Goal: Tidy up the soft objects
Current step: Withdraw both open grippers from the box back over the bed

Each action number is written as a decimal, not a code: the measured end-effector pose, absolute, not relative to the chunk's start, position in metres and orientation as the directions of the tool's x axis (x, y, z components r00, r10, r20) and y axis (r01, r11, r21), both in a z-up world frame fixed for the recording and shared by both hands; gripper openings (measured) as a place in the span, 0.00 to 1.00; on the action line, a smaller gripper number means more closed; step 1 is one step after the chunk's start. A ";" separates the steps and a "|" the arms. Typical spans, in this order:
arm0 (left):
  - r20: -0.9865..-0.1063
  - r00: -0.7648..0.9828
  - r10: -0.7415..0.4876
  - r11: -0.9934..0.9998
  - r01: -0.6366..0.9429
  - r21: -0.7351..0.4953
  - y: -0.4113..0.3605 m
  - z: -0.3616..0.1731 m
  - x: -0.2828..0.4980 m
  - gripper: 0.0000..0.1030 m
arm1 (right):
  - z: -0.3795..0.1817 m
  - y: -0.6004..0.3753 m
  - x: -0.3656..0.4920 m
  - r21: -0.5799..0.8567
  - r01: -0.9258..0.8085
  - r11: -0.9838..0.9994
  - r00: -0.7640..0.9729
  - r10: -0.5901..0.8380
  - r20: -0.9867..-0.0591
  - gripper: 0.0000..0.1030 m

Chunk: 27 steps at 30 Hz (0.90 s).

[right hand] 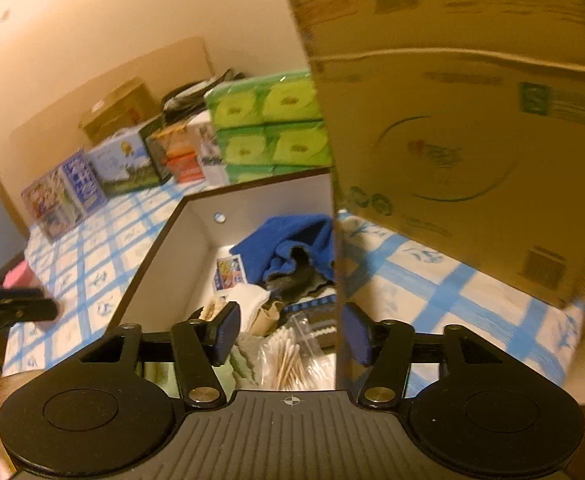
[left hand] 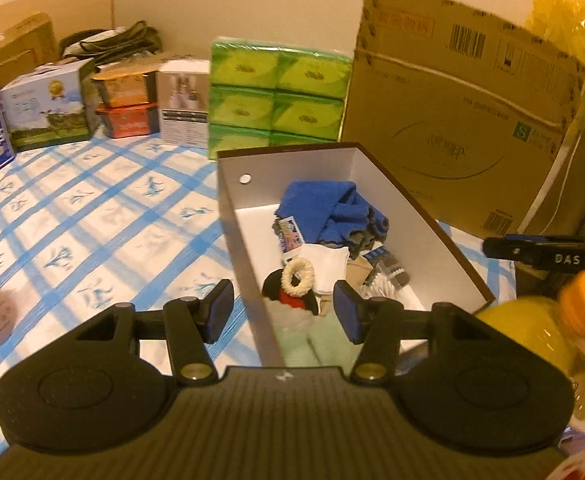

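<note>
— Several soft things lie in the white box [left hand: 420, 216]: a blue towel [left hand: 324, 208] at the far end, a white cloth [left hand: 328, 264] nearer, a cream scrunchie [left hand: 298, 274] beside it, and pale green cloth [left hand: 312, 344] at the near end.

— And your tongs?

— My left gripper [left hand: 284, 312] hangs over the box's near end, jaws spread, nothing between them. My right gripper [right hand: 292, 334] is spread too. The box's right wall stands edge-on by its right pad; I can't tell if they touch. A bag of cotton swabs [right hand: 288, 364] lies below.

— What's around the box?

— A blue-checked cloth [left hand: 92, 216] under it, green tissue packs [left hand: 276, 96] at the far side, a big cardboard carton [left hand: 464, 120] to the right, small boxes [left hand: 44, 108] far left.
</note>
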State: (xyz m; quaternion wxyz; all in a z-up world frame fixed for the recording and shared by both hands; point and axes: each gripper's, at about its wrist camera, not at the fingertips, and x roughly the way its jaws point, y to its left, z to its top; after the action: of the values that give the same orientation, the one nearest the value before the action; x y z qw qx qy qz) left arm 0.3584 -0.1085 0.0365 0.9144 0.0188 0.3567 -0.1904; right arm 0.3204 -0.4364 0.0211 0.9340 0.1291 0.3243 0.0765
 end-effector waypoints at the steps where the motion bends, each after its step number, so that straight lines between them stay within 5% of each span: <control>1: -0.655 0.680 -0.330 0.930 0.354 -0.101 -0.103 0.040 0.351 0.51 | 0.024 -0.438 0.312 0.297 -0.047 0.954 0.784 0.219 -0.581 0.61; 18: -0.613 0.753 -0.238 0.968 0.237 -0.084 -0.042 0.084 0.199 0.53 | 0.067 -0.395 0.170 0.348 0.038 0.937 0.815 0.172 -0.553 0.68; 27: -0.610 0.768 -0.194 0.981 0.157 -0.115 -0.015 0.084 0.121 0.53 | 0.076 -0.336 0.107 0.272 -0.094 0.958 0.806 0.233 -0.543 0.68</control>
State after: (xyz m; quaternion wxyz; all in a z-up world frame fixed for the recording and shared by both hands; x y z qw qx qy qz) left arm 0.1213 -0.0154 0.0837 0.9398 -0.0285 0.3275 -0.0935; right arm 0.1074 -0.3356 0.0760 0.9432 0.1165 0.2987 0.0868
